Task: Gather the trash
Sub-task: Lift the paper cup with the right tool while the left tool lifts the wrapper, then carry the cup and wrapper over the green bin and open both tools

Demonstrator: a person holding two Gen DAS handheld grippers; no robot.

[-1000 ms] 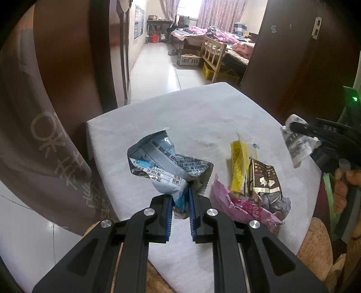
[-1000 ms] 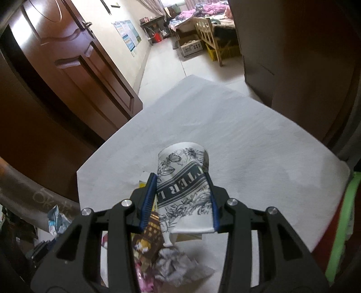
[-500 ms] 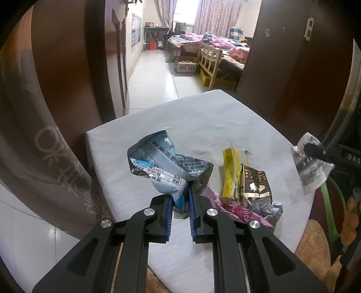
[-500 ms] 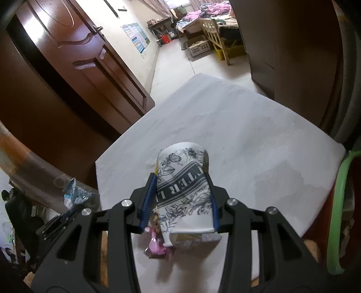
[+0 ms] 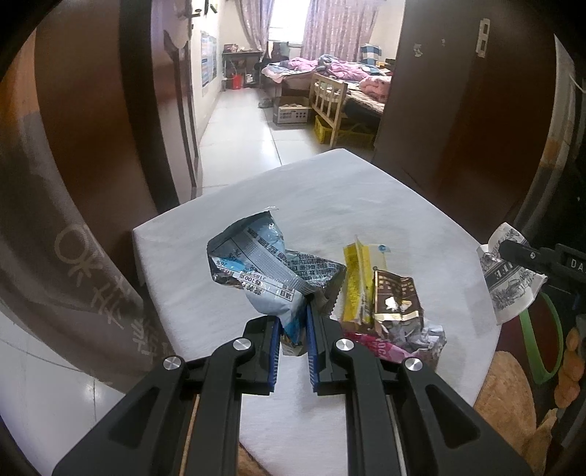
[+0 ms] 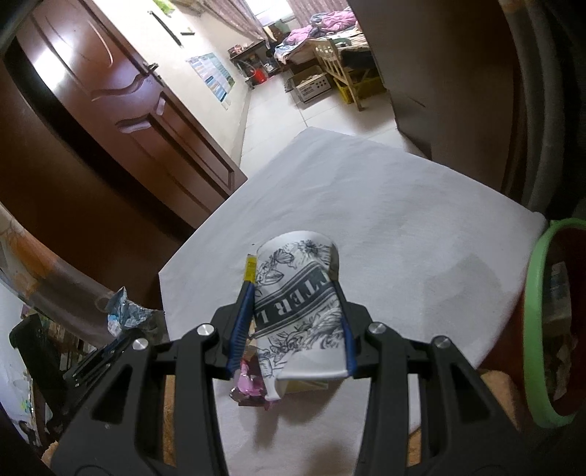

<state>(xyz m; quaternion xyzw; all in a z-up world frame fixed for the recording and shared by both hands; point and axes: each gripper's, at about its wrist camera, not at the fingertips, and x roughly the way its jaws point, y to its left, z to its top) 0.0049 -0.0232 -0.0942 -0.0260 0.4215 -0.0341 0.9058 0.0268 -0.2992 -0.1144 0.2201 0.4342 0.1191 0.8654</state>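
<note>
two claws, one cup (image 6: 298, 307), four wrappers

Lit by daylight from the curtained window (image 5: 289, 22) at the far end of the room, blown out to near white there. Strong sheen on the pale floor tiles (image 5: 238, 135) below that window, and glossy streaks on the brown door (image 6: 91, 58) in the right wrist view. Soft, even light on the white tabletop (image 5: 329, 197) nearer than the window, with faint shadows only. Dim and murky to both sides of the tabletop. Heavy fisheye bending toward every edge, black corners. Sharp at centre; slight smear at the rims.
</note>
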